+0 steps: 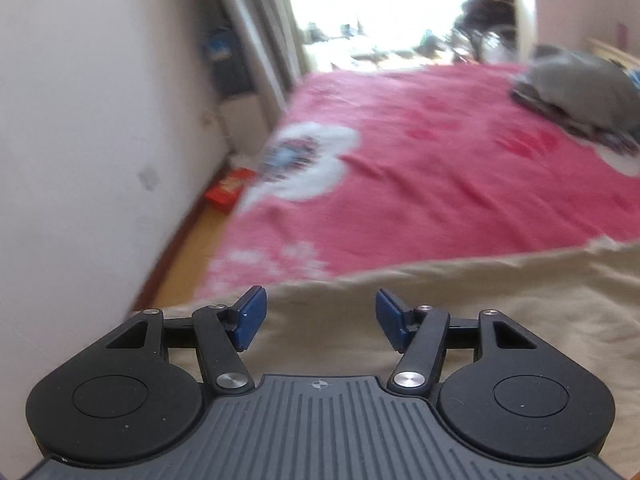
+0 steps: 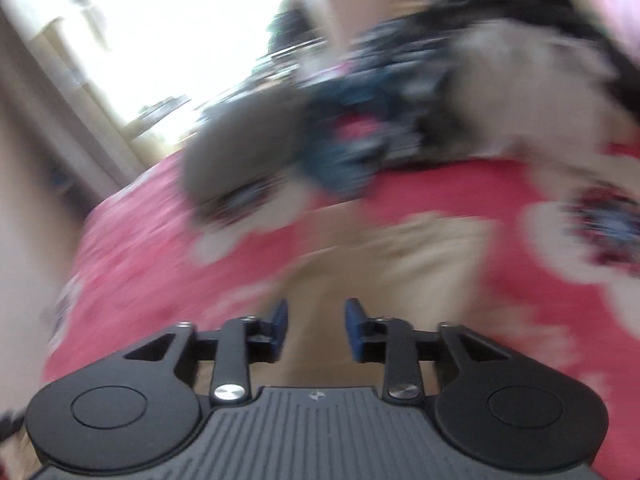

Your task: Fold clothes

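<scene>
beige garment (image 1: pixel 460 300) lies under both spread hand-held grippers, left (image 1: pixel 318 318) and right (image 2: pixel 316 330)

A bed under a pink floral bedspread (image 1: pixel 460 176) fills the room, with a bright, overexposed window (image 1: pixel 384 4) beyond its far end. Left of the bed a white wall (image 1: pixel 92 100) meets a strip of wooden floor (image 1: pixel 188 248) where a red box (image 1: pixel 230 190) lies.
</scene>
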A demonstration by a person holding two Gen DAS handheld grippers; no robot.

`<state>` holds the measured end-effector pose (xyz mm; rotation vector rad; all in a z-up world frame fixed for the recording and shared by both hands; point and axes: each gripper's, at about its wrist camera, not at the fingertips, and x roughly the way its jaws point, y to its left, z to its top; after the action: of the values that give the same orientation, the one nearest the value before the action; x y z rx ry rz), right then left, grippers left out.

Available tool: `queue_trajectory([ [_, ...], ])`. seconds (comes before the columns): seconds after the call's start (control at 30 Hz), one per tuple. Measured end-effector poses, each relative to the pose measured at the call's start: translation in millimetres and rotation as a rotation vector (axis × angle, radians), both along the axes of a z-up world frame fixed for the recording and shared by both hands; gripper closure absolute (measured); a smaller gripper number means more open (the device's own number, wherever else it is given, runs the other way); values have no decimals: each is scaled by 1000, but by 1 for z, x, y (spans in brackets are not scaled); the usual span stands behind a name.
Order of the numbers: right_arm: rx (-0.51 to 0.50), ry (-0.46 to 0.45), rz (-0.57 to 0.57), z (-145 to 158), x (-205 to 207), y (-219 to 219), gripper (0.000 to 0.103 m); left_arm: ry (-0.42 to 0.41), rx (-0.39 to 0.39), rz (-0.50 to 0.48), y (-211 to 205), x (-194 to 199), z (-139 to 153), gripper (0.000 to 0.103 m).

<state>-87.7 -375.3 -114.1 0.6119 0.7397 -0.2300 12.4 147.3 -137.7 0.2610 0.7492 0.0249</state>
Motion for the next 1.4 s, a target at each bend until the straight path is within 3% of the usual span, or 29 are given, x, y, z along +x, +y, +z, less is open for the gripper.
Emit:
queue_trajectory([
  [0.13,26,28,-173,-19,-15,-55,60,48,32,-31,-34,7,-17,42],
  [0.23,45,48,-302,-34,-26,-96,55,82,35,5,-43,12,-30,42],
  [0.37,166,13,-320,-59,-21,-115,54,90,36,66,-49,14,-42,42],
  [0.43,185,-18,-308,-62,-18,-116,72,77,62,75,-53,13,-46,42],
  [0.5,112,-25,-279,-51,-16,-106,90,61,102,76,-60,11,-48,42],
  [0.63,-72,-71,-223,-13,-27,-77,91,39,134,86,-65,10,-52,42],
  [0.87,-318,-196,62,63,-74,4,93,10,142,105,-68,9,-55,42],
  [0.93,-378,-178,49,67,-80,11,93,6,140,109,-68,9,-56,42],
  [1.07,-270,-107,-172,46,-92,-38,95,3,128,111,-66,9,-55,42],
  [1.13,-223,-40,-256,22,-90,-70,96,-1,129,110,-67,9,-56,42],
  [1.27,-213,129,-245,-29,-67,-94,96,-11,137,106,-68,8,-57,42],
  [1.4,-256,190,-244,-38,-55,-88,93,-15,138,100,-68,8,-58,41],
])
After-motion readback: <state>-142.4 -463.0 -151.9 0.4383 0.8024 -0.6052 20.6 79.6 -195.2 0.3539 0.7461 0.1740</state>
